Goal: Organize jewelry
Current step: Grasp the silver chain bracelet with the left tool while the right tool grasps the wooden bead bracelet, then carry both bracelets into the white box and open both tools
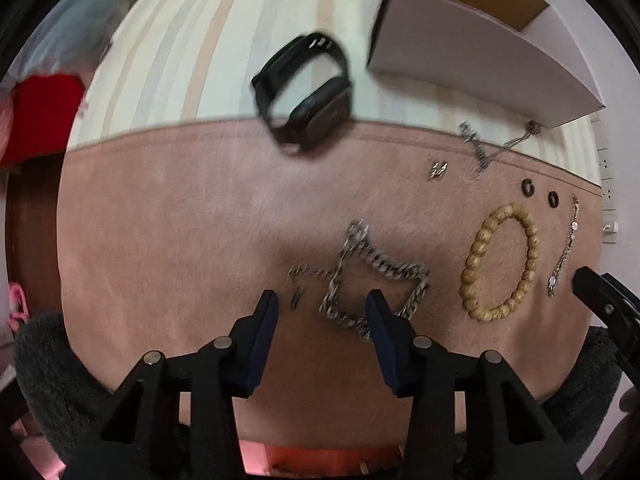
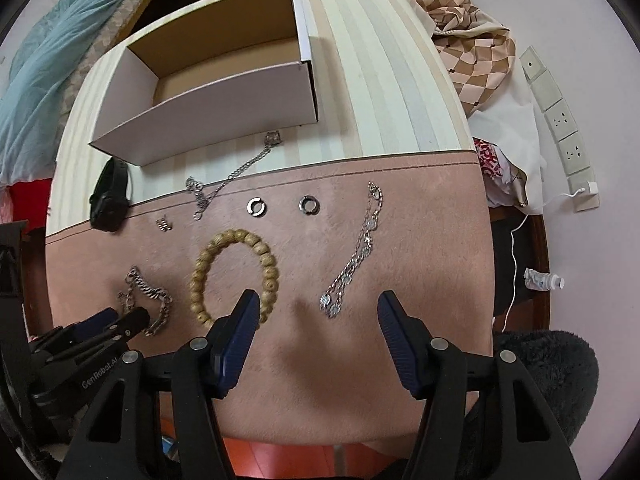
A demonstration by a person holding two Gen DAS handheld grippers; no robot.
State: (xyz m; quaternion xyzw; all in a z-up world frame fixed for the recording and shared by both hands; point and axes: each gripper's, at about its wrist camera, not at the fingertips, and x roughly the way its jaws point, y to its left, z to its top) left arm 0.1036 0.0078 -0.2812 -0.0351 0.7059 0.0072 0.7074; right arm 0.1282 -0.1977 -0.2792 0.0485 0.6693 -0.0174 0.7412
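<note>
- Left tongs (image 1: 322,306) at the lower centre of the left view: spread, nothing between the blue pads, hovering over the thick silver chain (image 1: 370,280) on the pink mat (image 1: 180,240).
- Right tongs (image 2: 316,308) at the lower centre of the right view: spread too, nothing pinched, low over the mat.
- Just beyond the right tongs, toward the right: thin silver bracelet with round stones (image 2: 356,256), stretched out diagonally.
- Beside the left pad of the right tongs: wooden bead bracelet (image 2: 234,272), flat on the mat, partly hidden by that pad.
- Higher in the right view, side by side but apart: two small metal rings (image 2: 257,205) (image 2: 309,204).
- Upper centre of the right view: fine silver necklace (image 2: 236,174), lying half on the mat and half on the striped surface (image 2: 380,80).
- Left of the necklace: pair of tiny earrings (image 2: 163,224).
- Far left of the right view: black smartwatch (image 2: 109,196), on the edge between mat and surface.
- Upper left of the right view: open white cardboard box (image 2: 208,120), brown inside, standing on the surface.
</note>
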